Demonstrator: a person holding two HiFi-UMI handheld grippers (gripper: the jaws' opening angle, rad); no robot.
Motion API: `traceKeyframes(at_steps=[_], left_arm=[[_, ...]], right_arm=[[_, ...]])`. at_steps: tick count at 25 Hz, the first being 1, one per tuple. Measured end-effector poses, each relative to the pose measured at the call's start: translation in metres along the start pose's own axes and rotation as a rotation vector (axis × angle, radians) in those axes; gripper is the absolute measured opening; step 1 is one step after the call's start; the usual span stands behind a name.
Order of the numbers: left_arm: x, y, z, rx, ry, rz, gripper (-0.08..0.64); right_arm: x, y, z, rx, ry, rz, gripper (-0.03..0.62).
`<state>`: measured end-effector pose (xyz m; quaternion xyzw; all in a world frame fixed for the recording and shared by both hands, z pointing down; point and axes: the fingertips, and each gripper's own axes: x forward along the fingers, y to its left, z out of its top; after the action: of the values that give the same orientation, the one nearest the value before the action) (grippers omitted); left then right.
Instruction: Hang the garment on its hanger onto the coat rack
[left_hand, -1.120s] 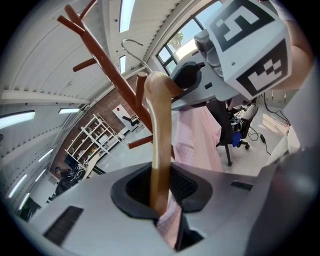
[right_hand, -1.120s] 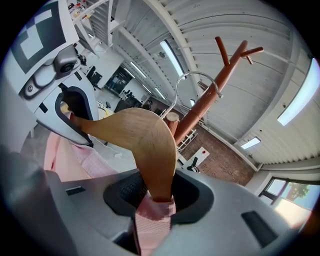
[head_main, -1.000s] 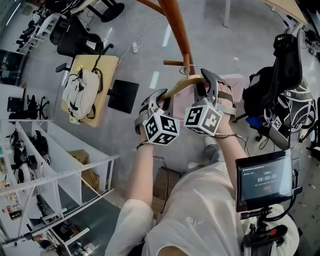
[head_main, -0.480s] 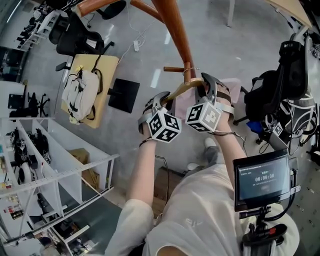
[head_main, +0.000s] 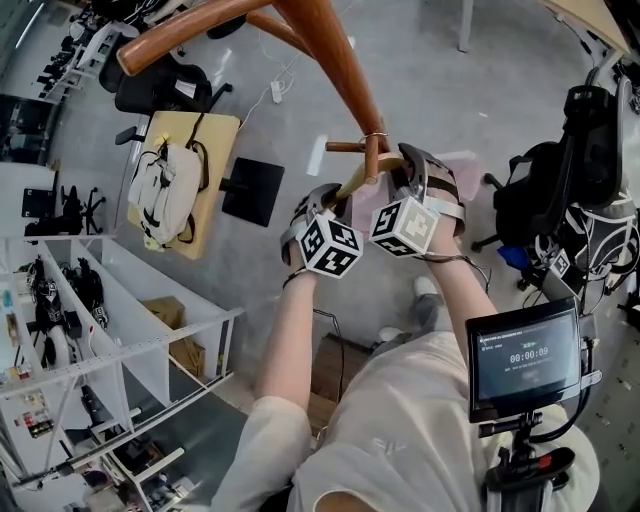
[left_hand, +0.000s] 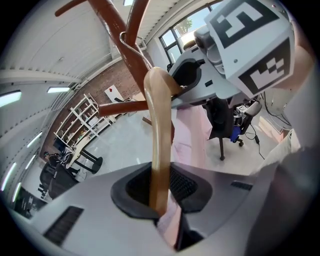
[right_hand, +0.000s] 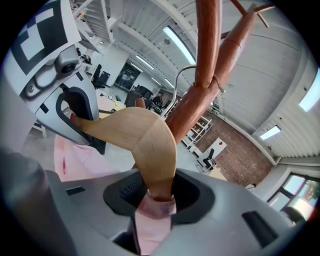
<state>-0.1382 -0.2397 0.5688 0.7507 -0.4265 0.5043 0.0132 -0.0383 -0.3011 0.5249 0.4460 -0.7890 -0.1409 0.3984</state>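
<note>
Holding one hanger (head_main: 356, 180) between two claws, listed as follows.

- Left gripper (head_main: 332, 198): I am clamping its jaws on one arm of the wooden bar, and they are just nipping in a little tighter. The wood is passing straight between the pads in the left gripper view.
- Right gripper (head_main: 408, 178): I am pinching the other arm, with a fold of pink cloth caught in the jaws beneath the wood.
- Garment (head_main: 462, 166): pink, and it is hanging from the bar below and beyond my right claw.
- Hook (head_main: 375, 138): thin metal. It is sitting right against the trunk of the coat rack (head_main: 335, 50), just above a short peg (head_main: 343, 147). Whether it is bearing on that peg I cannot tell.
- Surroundings: a small screen (head_main: 528, 360) is glowing at my right side. A yellow table (head_main: 215, 135) carrying a white bag (head_main: 160, 190) is standing well off to my left.
</note>
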Motion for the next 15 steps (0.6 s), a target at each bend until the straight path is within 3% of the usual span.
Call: traceKeyframes(at_steps=[5, 13, 15], left_arm=[[0.006, 0.000, -0.002, -0.004, 0.021, -0.011, 0.075], [-0.015, -0.010, 0.001, -0.058, -0.022, 0.003, 0.078], [-0.023, -0.009, 0.005, -0.064, -0.044, 0.023, 0.092]], right_arm=[[0.002, 0.003, -0.001, -0.009, -0.003, 0.020, 0.143], [-0.019, 0.009, 0.001, 0.022, -0.024, 0.107, 0.146], [-0.029, 0.005, -0.001, 0.012, -0.025, 0.104, 0.172]])
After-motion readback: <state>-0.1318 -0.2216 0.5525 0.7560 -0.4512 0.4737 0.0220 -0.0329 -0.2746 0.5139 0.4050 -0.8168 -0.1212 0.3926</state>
